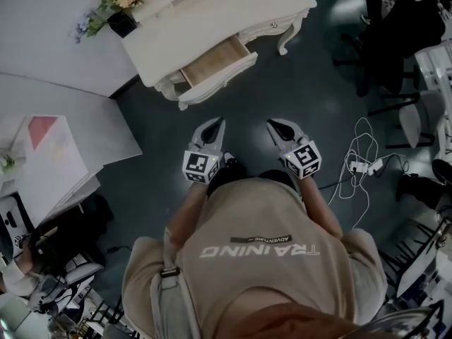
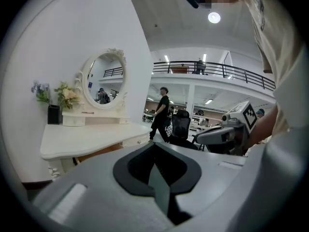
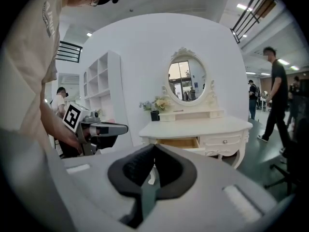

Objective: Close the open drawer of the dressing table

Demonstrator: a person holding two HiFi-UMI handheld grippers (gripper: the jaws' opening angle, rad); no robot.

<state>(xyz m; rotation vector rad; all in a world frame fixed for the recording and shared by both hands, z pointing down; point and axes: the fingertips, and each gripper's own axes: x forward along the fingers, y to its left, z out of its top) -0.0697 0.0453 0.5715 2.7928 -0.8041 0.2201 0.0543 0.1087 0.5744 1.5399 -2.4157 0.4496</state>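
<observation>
The white dressing table [image 1: 212, 9] stands ahead of me, its left drawer [image 1: 215, 62] pulled out and showing a bare wooden bottom. Both grippers hang in the air over the dark floor, well short of the drawer and apart from it. My left gripper [image 1: 215, 124] and right gripper [image 1: 272, 124] point toward the table, each with its jaws together and nothing between them. In the right gripper view the open drawer [image 3: 178, 142] shows under the tabletop, past the shut gripper [image 3: 154, 146]. In the left gripper view the table [image 2: 91, 139] lies to the left of the shut gripper [image 2: 154, 144].
A flower pot [image 1: 121, 9] and an oval mirror [image 3: 187, 81] sit on the table. White cables and a power strip [image 1: 364, 164] lie on the floor to the right. Office chairs [image 1: 395, 41] stand at the right, a white partition [image 1: 56, 111] at the left. A person [image 3: 277, 95] walks nearby.
</observation>
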